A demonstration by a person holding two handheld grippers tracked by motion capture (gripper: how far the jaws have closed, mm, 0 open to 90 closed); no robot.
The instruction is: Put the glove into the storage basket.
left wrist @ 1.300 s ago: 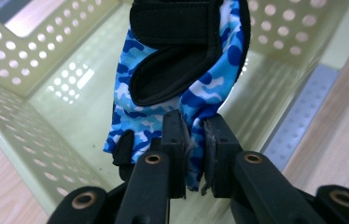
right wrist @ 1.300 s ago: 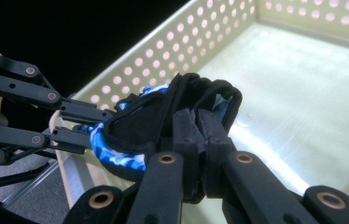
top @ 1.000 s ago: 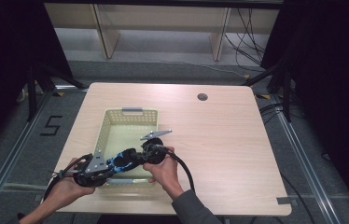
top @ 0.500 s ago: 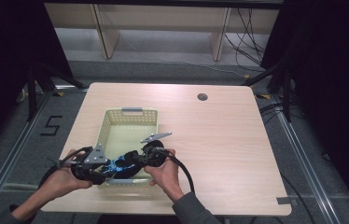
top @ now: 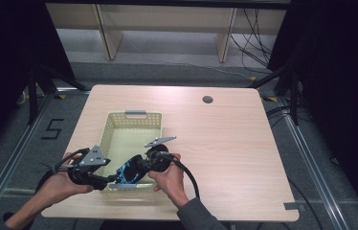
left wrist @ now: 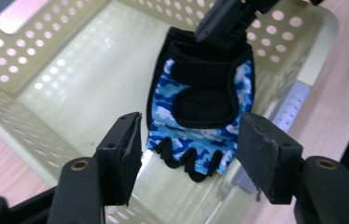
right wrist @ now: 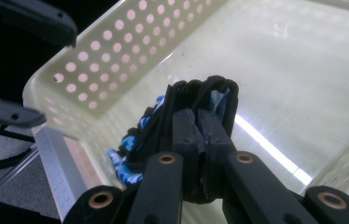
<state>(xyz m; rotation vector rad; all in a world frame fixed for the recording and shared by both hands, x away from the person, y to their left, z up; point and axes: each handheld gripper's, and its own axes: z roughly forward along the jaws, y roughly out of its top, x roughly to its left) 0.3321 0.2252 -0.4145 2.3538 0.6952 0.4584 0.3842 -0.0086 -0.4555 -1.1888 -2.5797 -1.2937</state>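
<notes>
A blue camouflage fingerless glove [left wrist: 200,102] with a black strap hangs over the near end of a pale yellow perforated basket [top: 119,125]. My right gripper [right wrist: 203,135] is shut on the glove's black cuff [right wrist: 200,100] and holds it up; its jaws come in from the top of the left gripper view. My left gripper [left wrist: 189,149] faces the glove's finger end. Its jaws have just been opening, and their pads stand apart from the fabric on both sides. In the high view, both grippers meet at the basket's near edge, left gripper [top: 106,180] and right gripper [top: 139,166], with the glove [top: 128,171] between them.
The basket stands on a light wooden table [top: 225,143] with a round cable hole [top: 207,99] at the back. The basket's perforated wall [right wrist: 130,56] runs close beside the glove. Black cables trail from both grippers toward the table's near edge.
My left gripper's jaws have spread apart and come off the glove, and that hand has lifted a little. The right gripper has stayed in place with the glove.
</notes>
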